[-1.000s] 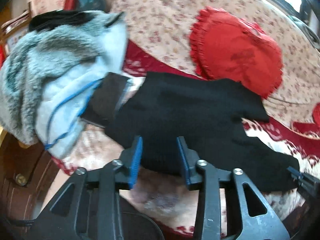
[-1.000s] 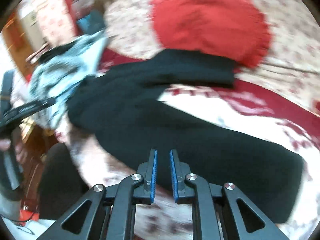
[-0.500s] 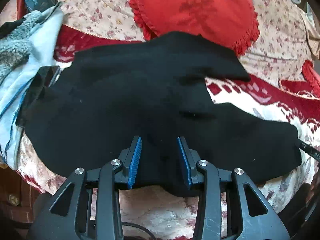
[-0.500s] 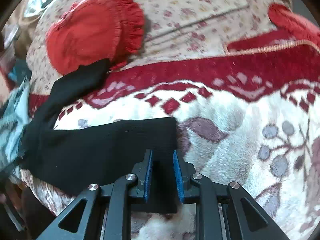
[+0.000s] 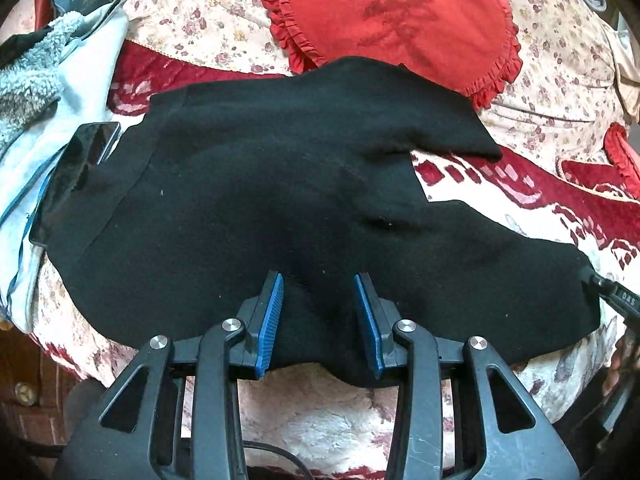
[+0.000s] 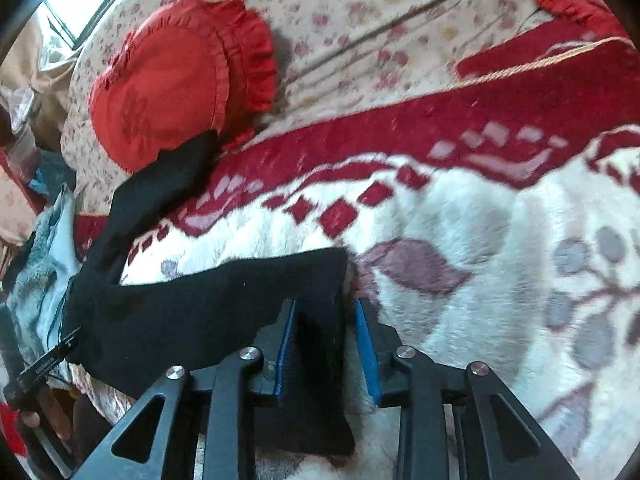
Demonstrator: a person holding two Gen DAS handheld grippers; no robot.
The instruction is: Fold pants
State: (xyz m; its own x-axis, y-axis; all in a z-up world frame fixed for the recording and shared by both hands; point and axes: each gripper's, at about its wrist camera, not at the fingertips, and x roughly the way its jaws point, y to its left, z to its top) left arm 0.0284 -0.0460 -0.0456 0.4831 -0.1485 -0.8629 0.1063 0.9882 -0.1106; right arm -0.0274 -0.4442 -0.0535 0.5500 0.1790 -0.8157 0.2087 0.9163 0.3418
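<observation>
- Left wrist view: left gripper [image 5: 319,320] fingers spread apart, straddling the near edge of the black pants [image 5: 256,208], nothing clamped; likely staging a grab. Pants lie spread on the patterned blanket [image 5: 332,412]. A phone [image 5: 76,168] sits tucked under the waistband; red cushion [image 5: 396,20] touches the far leg.
- Right wrist view: right gripper [image 6: 325,344] fingers parted around the near leg's hem corner, not pinching yet. Blanket beyond lies bare.

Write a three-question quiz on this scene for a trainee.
1. True or false: the left tool is open, straddling the near edge of the black pants.
2. What lies behind the pants? A. a red ruffled cushion B. a blue bucket C. a wooden chair
3. Which part of the pants sits between the fingers of the right tool?

Key: 1 true; 2 A; 3 the end of one leg.
</observation>
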